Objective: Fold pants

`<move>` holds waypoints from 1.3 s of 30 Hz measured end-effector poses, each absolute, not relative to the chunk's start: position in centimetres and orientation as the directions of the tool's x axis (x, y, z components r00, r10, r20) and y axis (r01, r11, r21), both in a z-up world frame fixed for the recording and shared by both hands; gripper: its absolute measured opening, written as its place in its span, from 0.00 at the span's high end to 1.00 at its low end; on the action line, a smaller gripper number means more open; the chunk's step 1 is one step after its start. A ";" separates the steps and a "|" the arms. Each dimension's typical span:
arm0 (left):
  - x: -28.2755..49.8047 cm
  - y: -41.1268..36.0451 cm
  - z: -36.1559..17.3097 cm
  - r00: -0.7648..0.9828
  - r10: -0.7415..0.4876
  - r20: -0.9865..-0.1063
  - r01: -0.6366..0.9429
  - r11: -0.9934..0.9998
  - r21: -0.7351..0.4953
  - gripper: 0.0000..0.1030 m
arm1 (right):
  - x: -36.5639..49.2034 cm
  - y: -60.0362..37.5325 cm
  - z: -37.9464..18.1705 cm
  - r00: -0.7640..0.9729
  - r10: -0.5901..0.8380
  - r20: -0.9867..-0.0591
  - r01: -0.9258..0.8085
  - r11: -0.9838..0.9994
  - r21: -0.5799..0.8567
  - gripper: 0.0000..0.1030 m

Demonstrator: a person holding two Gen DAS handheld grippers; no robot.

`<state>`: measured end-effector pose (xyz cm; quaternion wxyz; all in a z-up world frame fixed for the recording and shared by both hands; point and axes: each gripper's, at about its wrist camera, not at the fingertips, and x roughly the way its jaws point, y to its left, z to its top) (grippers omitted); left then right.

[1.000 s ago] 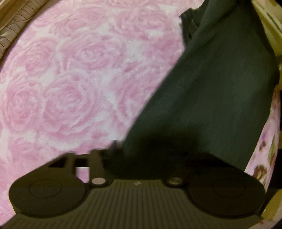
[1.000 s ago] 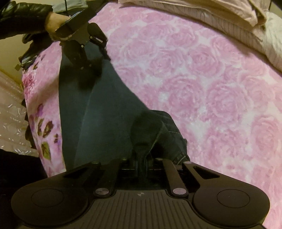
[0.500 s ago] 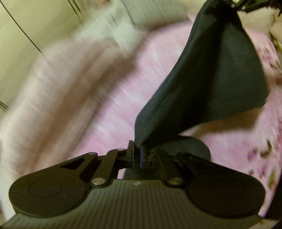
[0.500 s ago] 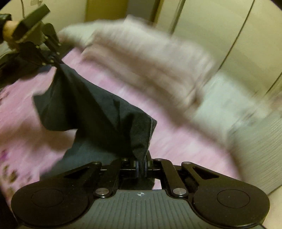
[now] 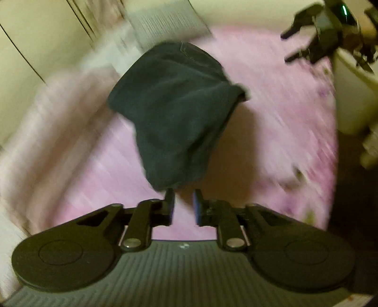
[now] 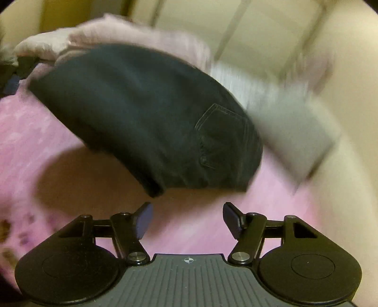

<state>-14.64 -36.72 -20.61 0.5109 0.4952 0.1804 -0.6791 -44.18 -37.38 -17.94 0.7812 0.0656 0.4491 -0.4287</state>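
Note:
The dark pants [image 5: 174,113] lie in a folded bundle on the pink rose-print blanket [image 5: 271,146], blurred by motion. In the right wrist view a back pocket shows on the pants [image 6: 146,118]. My left gripper [image 5: 183,206] is open just short of the bundle's near edge, with nothing between its fingers. My right gripper [image 6: 187,220] is open wider, a little back from the pants' lower edge, holding nothing. The right gripper [image 5: 316,44] also shows at the top right of the left wrist view, raised above the bed.
Pale pillows [image 6: 122,37] and a grey striped pillow [image 5: 165,21] lie at the head of the bed, behind the pants. Cream wardrobe doors [image 6: 248,28] stand beyond. A white piece of furniture [image 5: 354,94] stands past the bed's right edge.
Both grippers held the pants up by an edge half a second ago. They have let go and opened, and the pants have dropped onto the blanket in a folded bundle.

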 end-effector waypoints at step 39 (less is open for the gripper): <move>3.0 -67.7 -42.5 -0.008 -0.266 -0.964 0.990 -0.139 0.030 0.45 | -37.1 -81.3 -33.4 0.220 -0.238 -0.946 -0.135 0.953 -0.271 0.38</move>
